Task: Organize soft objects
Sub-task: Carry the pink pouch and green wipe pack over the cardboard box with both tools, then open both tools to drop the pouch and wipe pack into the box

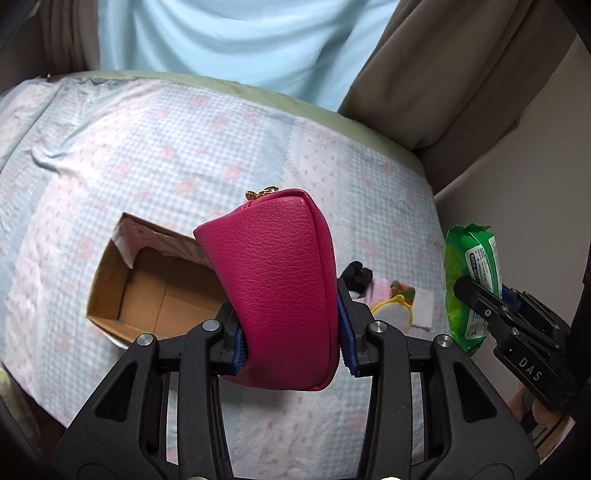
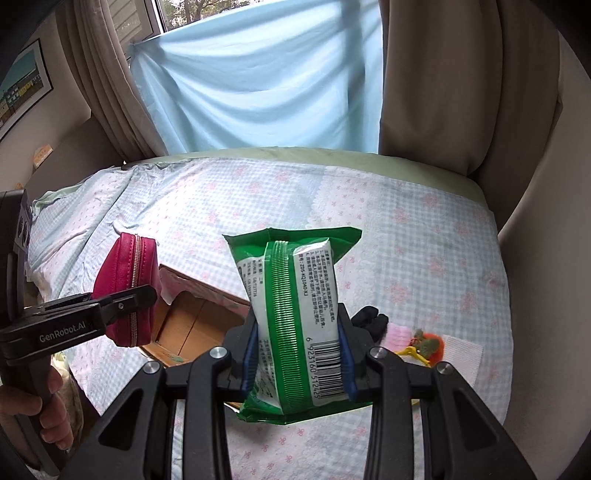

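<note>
Beyond the bed's far edge: pale blue sheet hung over a window, beige curtains either side, framed picture at left.

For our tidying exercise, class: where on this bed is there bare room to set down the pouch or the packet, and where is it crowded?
Free: the wide stretch of bedspread between the cardboard box and the curtains, and the near strip below both grippers. Crowded: right of the box, where the black item, pink cloth and orange toy cluster. The box itself looks empty.
</note>
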{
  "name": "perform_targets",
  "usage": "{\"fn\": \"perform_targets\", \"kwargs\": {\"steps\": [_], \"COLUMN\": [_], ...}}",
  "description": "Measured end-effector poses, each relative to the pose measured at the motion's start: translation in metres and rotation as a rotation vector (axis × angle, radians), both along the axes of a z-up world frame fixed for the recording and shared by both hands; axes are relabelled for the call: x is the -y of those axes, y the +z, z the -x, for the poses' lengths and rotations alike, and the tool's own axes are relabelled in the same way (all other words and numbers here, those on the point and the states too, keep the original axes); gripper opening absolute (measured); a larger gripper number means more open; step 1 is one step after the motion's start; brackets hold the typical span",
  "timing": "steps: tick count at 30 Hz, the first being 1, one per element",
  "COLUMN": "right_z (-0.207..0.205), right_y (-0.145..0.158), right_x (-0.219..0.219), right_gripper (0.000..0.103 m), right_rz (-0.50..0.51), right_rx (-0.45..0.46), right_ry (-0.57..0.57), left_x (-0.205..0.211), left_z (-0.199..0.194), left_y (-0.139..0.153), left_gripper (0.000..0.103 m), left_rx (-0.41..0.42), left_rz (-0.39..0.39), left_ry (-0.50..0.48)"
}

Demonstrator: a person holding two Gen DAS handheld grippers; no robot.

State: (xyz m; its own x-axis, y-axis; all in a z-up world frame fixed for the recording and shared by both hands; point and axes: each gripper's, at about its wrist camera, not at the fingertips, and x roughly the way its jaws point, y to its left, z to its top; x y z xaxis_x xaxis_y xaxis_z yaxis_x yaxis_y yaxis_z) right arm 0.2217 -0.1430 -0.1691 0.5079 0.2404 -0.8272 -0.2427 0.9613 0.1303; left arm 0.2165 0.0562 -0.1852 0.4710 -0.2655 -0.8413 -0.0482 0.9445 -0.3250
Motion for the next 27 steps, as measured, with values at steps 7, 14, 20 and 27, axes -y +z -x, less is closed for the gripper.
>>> {"fn": "perform_targets", "kwargs": {"steps": [7, 14, 20, 27], "right_z": [-0.006, -0.017, -0.021, -0.031], "right_y": [-0.022, -0.065, -0.114, -0.168], "right_x": [-0.075, -0.137, -0.161, -0.157], "right_gripper": [0.033, 0.033, 0.033, 0.033], "right_rz": [0.006, 0.005, -0.026, -0.041], "right_rx": [-0.065, -0.180, -0.299, -0.424], "right_ry": [0.008, -0.077, -0.186, -0.280], "left_x": [-0.069, -0.127, -0.149, -0.138], "left_z": [0.007, -0.004, -0.025, -0.044], "left_y": [-0.030, -0.076, -0.128, -0.185], "left_gripper": [0.035, 0.035, 0.035, 0.035], "left_rx": [-0.077, -0.175, -0.248, -0.300], "left_rz": [-0.043, -0.068, -0.114, -0.163], "left_ry": [-0.005, -0.091, -0.200, -0.337]}}
